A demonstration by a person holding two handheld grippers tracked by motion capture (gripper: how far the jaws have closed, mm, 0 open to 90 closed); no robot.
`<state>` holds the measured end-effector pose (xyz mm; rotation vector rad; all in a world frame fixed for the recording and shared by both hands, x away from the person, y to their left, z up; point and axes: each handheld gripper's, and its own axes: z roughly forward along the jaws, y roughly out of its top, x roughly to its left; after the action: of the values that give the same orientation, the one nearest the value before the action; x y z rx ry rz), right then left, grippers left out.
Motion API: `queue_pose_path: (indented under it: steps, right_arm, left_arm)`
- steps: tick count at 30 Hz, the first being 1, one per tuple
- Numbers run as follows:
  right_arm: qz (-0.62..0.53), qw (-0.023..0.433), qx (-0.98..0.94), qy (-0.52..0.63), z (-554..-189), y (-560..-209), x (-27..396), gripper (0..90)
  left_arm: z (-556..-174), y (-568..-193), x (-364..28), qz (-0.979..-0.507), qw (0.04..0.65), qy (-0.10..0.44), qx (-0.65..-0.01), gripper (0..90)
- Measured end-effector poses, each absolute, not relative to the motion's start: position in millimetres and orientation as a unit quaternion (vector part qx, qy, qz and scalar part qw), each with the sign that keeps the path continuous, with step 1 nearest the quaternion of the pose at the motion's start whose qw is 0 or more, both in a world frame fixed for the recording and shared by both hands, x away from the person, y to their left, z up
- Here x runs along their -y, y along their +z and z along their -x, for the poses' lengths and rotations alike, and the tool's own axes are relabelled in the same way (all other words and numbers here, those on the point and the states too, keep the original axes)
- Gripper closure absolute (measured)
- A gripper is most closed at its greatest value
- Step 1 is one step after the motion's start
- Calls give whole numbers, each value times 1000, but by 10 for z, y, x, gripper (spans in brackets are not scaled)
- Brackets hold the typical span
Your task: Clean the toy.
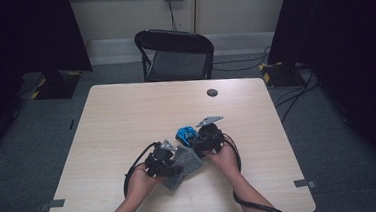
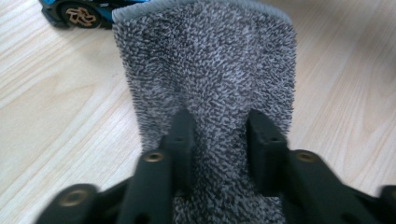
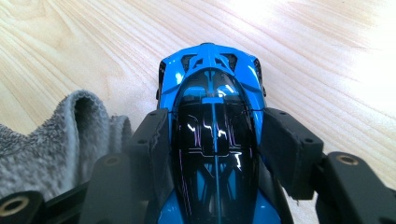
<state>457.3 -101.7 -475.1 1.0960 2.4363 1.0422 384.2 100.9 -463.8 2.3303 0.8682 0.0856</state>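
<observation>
A grey terry cloth (image 1: 182, 164) (image 2: 205, 60) lies on the wooden table (image 1: 126, 115) between the two hands. My left gripper (image 1: 175, 162) (image 2: 219, 116) rests over the cloth's near end with its jaws apart, and the cloth spreads under and between them without being pinched. A blue and black toy car (image 1: 187, 134) (image 3: 212, 93) sits just beyond the cloth. My right gripper (image 1: 195, 138) (image 3: 215, 116) is shut on the car, one pad against each flank. The cloth's folded edge (image 3: 56, 140) lies left of that gripper. One wheel end of the car (image 2: 79, 14) peeks past the cloth's far edge.
A black folding chair (image 1: 177, 54) stands behind the table's far edge. A round dark grommet (image 1: 212, 92) is set in the tabletop at the far right. Black cables trail from both grippers toward the near edge. Dark curtains flank the room.
</observation>
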Motion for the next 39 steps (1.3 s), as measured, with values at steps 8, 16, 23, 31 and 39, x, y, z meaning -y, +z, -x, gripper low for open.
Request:
queue_pose_path:
  steps: [8, 16, 23, 31, 39]
  right_arm:
    - [-377, 135, -846, 353, -4580, -4737, 1008, 430]
    - [-377, 136, -844, 356, -4572, -4744, 1018, 431]
    - [-378, 137, -844, 355, -4569, -4741, 1016, 433]
    - [-375, 135, -847, 353, -4566, -4736, 1026, 436]
    - [-375, 134, -848, 350, -4569, -4729, 1021, 437]
  left_arm:
    - [-3902, -4584, -859, -883, 337, 61, -321, 466]
    - [-3925, -4759, -759, -899, 308, 56, -305, 557]
    - [-3832, -4688, -637, -905, 310, 24, -289, 765]
    - [-3899, -4734, -615, -902, 307, 28, -303, 731]
    - [-3856, -4770, -659, -900, 301, 74, -308, 409]
